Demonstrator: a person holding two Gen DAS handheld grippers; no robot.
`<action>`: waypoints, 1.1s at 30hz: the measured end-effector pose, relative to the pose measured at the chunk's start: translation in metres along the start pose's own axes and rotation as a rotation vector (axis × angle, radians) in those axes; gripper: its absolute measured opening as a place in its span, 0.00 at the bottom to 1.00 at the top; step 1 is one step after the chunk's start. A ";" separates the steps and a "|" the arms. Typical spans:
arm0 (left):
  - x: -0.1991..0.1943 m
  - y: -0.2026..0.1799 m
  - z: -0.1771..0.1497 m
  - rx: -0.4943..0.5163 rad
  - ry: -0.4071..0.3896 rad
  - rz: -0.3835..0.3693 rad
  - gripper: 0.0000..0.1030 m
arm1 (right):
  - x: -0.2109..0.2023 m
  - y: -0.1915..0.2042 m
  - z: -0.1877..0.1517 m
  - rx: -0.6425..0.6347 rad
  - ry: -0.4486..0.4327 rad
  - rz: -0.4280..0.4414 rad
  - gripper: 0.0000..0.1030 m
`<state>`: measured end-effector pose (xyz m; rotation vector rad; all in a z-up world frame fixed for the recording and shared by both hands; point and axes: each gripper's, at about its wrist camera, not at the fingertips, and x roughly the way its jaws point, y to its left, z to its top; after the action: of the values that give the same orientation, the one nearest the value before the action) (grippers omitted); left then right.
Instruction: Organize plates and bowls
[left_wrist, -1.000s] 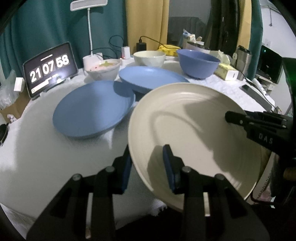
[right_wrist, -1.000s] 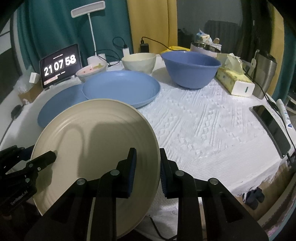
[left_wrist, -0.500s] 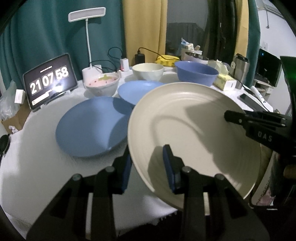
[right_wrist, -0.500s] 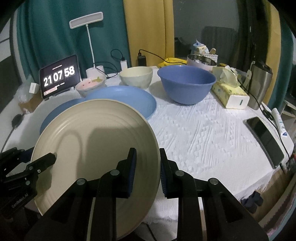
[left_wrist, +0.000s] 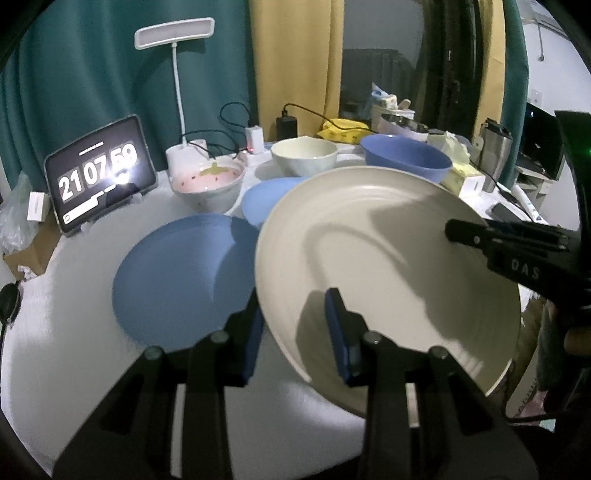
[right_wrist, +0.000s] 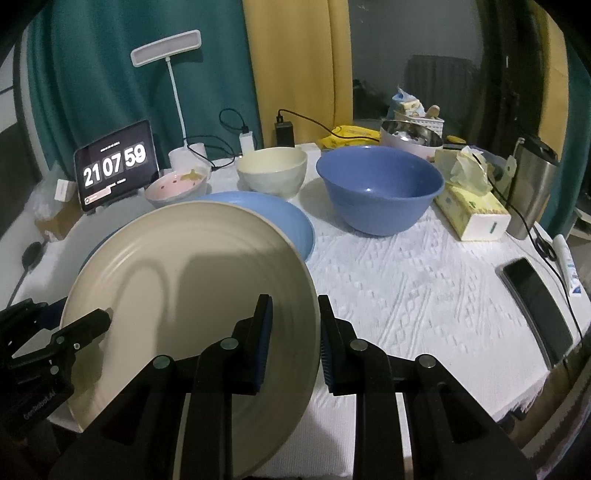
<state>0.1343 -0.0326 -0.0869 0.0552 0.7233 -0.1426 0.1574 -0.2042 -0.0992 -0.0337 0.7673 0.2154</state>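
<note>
A: Both grippers, left gripper (left_wrist: 295, 332) and right gripper (right_wrist: 293, 341), clamped narrow on cream plate (left_wrist: 376, 258) rim, frame centre, tilted.

B: Level first, then lower onto blue plate (left_wrist: 177, 280) centre-left. Release together.

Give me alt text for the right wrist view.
The right gripper and left gripper clamp opposite rim edges of a cream plate, tilted above a white-clothed table. Behind it sit a blue plate, three bowls and a clock display.
</note>
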 end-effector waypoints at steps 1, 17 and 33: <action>0.002 0.000 0.003 0.002 -0.001 0.002 0.33 | 0.002 -0.001 0.002 0.000 0.000 0.001 0.25; 0.041 0.007 0.034 -0.005 0.003 0.026 0.33 | 0.039 -0.012 0.039 0.006 0.010 0.020 0.25; 0.086 0.024 0.052 -0.048 0.031 0.054 0.33 | 0.090 -0.013 0.063 -0.010 0.049 0.025 0.25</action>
<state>0.2356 -0.0240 -0.1055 0.0306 0.7550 -0.0730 0.2667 -0.1933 -0.1168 -0.0391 0.8154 0.2430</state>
